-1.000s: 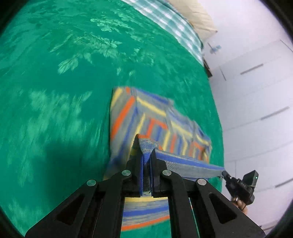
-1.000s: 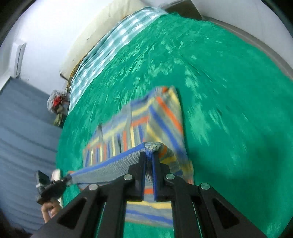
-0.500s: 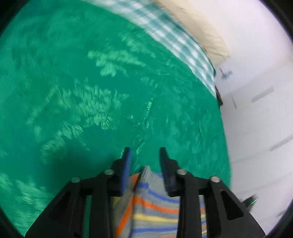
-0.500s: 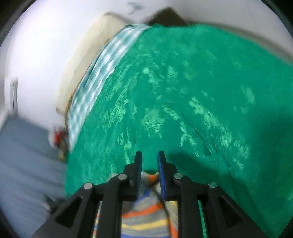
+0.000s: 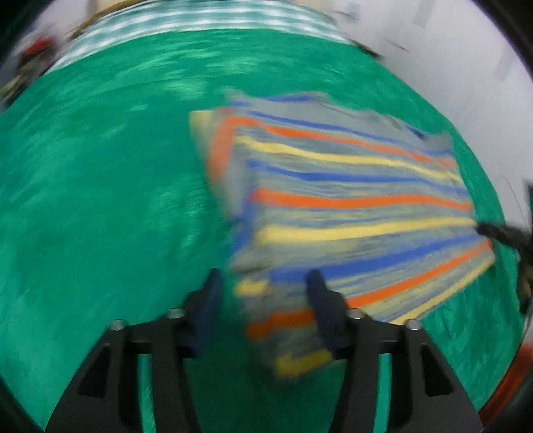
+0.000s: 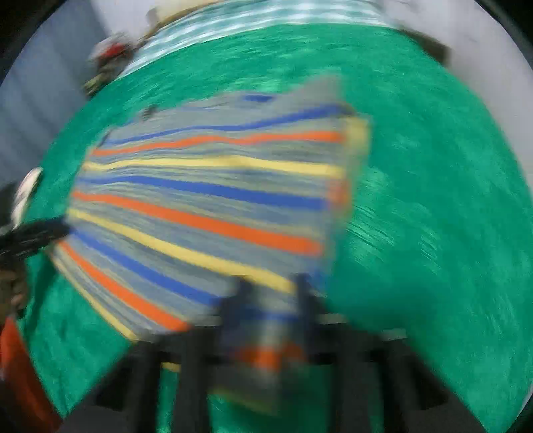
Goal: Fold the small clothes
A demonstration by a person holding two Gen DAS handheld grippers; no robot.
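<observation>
A striped garment (image 5: 349,200) (image 6: 200,200), grey with blue, orange and yellow bands, lies folded on the green bed cover (image 5: 100,200) (image 6: 433,200). Both views are blurred by motion. My left gripper (image 5: 263,283) hovers over the garment's near left corner; its jaws are wide apart and opening, with the corner showing between them but not pinched. My right gripper (image 6: 271,286) is over the near right corner; its jaws are a narrow gap apart and closing, cloth shows in the gap, and I see no pinch. Each gripper's dark tip shows at the other view's edge.
A teal-and-white checked cloth (image 5: 200,16) (image 6: 266,20) runs along the far edge of the bed, with white wall beyond. An orange sleeve (image 6: 16,366) is at the lower left of the right wrist view. Green cover surrounds the garment on all sides.
Both grippers let go of the lifted edge after laying it over. They have pulled back to the near side, so the whole folded garment is in view. The left jaws stand wider.
</observation>
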